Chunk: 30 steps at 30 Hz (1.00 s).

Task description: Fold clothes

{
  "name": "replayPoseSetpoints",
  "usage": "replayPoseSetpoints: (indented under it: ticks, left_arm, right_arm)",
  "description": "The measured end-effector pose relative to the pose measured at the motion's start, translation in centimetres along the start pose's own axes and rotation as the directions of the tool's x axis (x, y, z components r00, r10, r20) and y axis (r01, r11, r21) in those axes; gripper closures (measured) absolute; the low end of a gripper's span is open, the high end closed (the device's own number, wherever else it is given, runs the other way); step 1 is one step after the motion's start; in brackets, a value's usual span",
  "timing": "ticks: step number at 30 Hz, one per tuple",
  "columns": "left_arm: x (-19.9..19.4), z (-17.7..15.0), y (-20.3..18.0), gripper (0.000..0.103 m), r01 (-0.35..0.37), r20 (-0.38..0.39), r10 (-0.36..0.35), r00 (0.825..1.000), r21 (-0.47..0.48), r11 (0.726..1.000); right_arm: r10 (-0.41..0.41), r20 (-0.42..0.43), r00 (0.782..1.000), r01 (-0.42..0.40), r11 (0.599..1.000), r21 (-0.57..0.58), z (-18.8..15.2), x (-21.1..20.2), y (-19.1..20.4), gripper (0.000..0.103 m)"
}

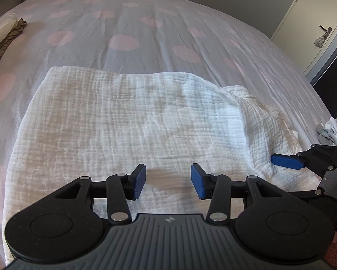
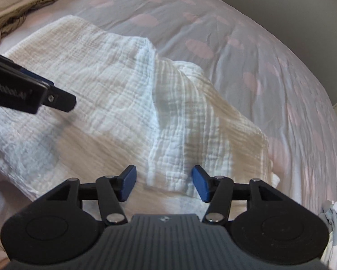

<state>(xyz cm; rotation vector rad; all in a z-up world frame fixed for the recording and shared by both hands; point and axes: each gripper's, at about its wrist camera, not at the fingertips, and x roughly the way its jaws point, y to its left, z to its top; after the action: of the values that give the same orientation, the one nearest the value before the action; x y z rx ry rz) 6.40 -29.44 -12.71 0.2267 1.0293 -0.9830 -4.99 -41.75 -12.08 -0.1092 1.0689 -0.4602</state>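
A white crinkled muslin cloth [image 1: 123, 121] lies spread on the bed, its right side bunched into a raised fold [image 2: 179, 117]. My left gripper [image 1: 168, 181] is open and empty, just above the cloth's near edge. My right gripper [image 2: 164, 183] is open and empty, its jaws on either side of the hanging end of the raised fold. The right gripper also shows in the left wrist view [image 1: 288, 160] at the cloth's right edge. The left gripper's side shows in the right wrist view [image 2: 33, 96] over the cloth's left part.
The bed sheet [image 1: 146, 27] is pale with pink dots. A beige and brown striped garment [image 1: 4, 36] lies at the far left. A pile of white and grey clothes [image 1: 335, 130] sits at the right edge. A door [image 1: 315, 22] stands beyond the bed.
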Motion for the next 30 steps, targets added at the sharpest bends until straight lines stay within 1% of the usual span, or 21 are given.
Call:
replayPoseSetpoints:
  ticks: [1, 2, 4, 6, 7, 10, 13, 15, 20, 24, 26, 28, 30]
  left_arm:
    - [0.0, 0.0, 0.0, 0.061, 0.001, 0.000, -0.001, 1.000, 0.000, 1.000]
    - [0.0, 0.0, 0.0, 0.061, 0.002, 0.001, -0.002, 1.000, 0.001, 1.000]
    - [-0.1, 0.1, 0.0, 0.061, 0.004, 0.004, -0.004, 1.000, -0.002, 1.000]
    - [-0.2, 0.1, 0.0, 0.061, 0.007, 0.008, -0.007, 1.000, -0.005, 1.000]
    - [-0.2, 0.2, 0.0, 0.061, 0.008, 0.009, -0.008, 1.000, -0.004, 1.000]
    - [-0.3, 0.2, -0.1, 0.061, 0.013, 0.013, -0.013, 1.000, 0.000, 1.000]
    - [-0.4, 0.3, -0.3, 0.061, 0.013, 0.014, -0.014, 1.000, 0.004, 1.000]
    - [-0.4, 0.5, -0.3, 0.061, 0.013, 0.015, -0.013, 1.000, 0.001, 1.000]
    - [-0.2, 0.9, -0.5, 0.061, 0.008, 0.008, -0.008, 1.000, -0.005, 1.000]
    - [0.0, 1.3, -0.7, 0.061, 0.003, 0.004, -0.003, 1.000, -0.008, 1.000]
    - [-0.1, 1.4, -0.7, 0.061, 0.002, 0.018, -0.002, 1.000, -0.011, 1.000]
    - [-0.1, 1.7, -0.8, 0.061, 0.005, 0.027, -0.005, 1.000, -0.017, 1.000]
    - [0.0, 1.7, -0.8, 0.061, 0.002, 0.022, -0.002, 1.000, -0.017, 1.000]
  right_arm:
    - [-0.012, -0.001, 1.000, 0.012, 1.000, 0.003, -0.1, 0.1, -0.1, 0.060]
    - [-0.025, 0.001, 1.000, 0.025, 1.000, 0.005, 0.0, 0.0, -0.3, 0.074]
    - [-0.036, 0.008, 0.999, 0.036, 0.999, 0.009, 0.3, -0.4, -0.9, 0.087]
    - [-0.039, 0.030, 0.999, 0.039, 0.999, 0.013, 0.7, -1.5, -1.7, 0.090]
    - [-0.047, 0.048, 0.998, 0.046, 0.999, 0.022, 1.1, -2.1, -2.2, 0.096]
    - [-0.072, 0.100, 0.992, 0.067, 0.996, 0.050, 2.4, -4.0, -4.0, 0.097]
    - [-0.120, 0.125, 0.985, 0.111, 0.991, 0.079, 4.0, -4.5, -6.1, 0.097]
    - [-0.157, 0.124, 0.980, 0.146, 0.985, 0.089, 5.0, -4.1, -7.7, 0.097]
    - [-0.188, 0.073, 0.979, 0.174, 0.971, 0.166, 6.1, -0.9, -11.6, 0.097]
    - [-0.157, 0.032, 0.987, 0.146, 0.963, 0.228, 6.0, 1.3, -13.4, 0.095]
    - [-0.146, 0.023, 0.989, 0.136, 0.958, 0.253, 5.8, 1.9, -14.0, 0.090]
    - [-0.145, 0.027, 0.989, 0.133, 0.956, 0.261, 5.5, 2.0, -14.3, 0.088]
    - [-0.139, 0.026, 0.990, 0.126, 0.954, 0.273, 5.1, 2.0, -14.7, 0.082]
